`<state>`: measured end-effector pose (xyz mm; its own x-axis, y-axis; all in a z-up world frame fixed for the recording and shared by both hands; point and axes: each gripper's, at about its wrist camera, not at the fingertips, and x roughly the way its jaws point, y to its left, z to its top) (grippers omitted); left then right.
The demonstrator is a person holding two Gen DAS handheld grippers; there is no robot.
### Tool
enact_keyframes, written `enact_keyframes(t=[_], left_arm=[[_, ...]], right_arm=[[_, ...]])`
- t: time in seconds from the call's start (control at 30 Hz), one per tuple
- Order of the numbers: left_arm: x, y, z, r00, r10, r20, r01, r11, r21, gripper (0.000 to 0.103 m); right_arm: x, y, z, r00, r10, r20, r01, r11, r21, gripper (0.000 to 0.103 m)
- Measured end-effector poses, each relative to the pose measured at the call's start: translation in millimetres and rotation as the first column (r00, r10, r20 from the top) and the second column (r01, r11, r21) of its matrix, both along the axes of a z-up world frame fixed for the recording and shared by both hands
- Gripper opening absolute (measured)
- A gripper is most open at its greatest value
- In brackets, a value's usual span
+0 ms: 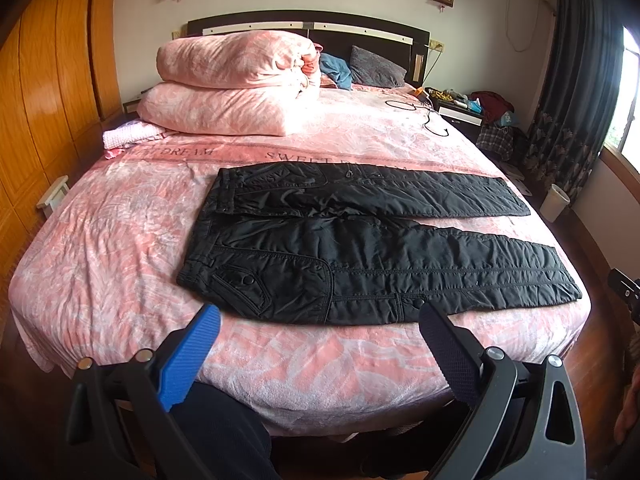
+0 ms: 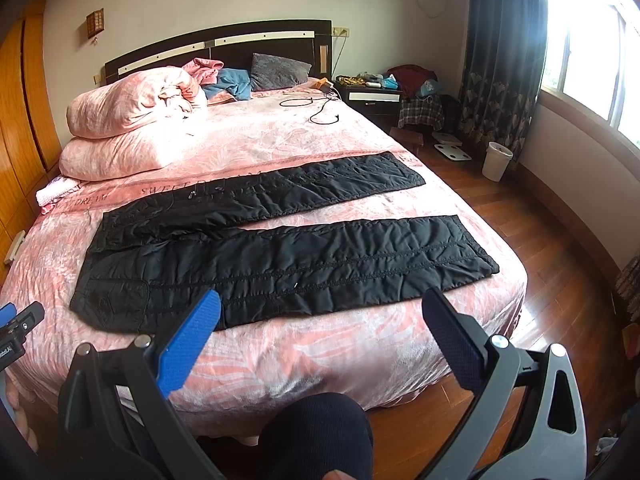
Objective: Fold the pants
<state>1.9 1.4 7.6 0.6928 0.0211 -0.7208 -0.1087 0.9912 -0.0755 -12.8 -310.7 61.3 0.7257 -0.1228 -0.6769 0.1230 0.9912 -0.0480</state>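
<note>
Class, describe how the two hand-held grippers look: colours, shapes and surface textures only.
Each hand-held gripper, left and right, has one blue ribbed finger pad and one black dimpled finger pad, mounted on black angular frames with silver round bolts and triangular cut-outs. No cables show.

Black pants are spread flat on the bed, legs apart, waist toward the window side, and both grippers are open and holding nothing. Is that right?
Not quite. The waist of the pants lies toward the wardrobe side; the leg cuffs point toward the window, as the right wrist view shows. The rest holds: pants spread flat on the bed, legs apart, left gripper and right gripper open and holding nothing.
</note>
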Motion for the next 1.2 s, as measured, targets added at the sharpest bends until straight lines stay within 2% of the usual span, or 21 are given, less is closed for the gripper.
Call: enact_keyframes(t=[1.2], left_arm=[[-0.4, 0.2, -1.8, 1.000, 0.000, -0.001, 0.000, 1.000, -0.001, 0.099]], right_arm=[[0.4, 1.2, -4.2, 1.000, 0.001, -0.004, -0.001, 1.000, -0.005, 0.101]])
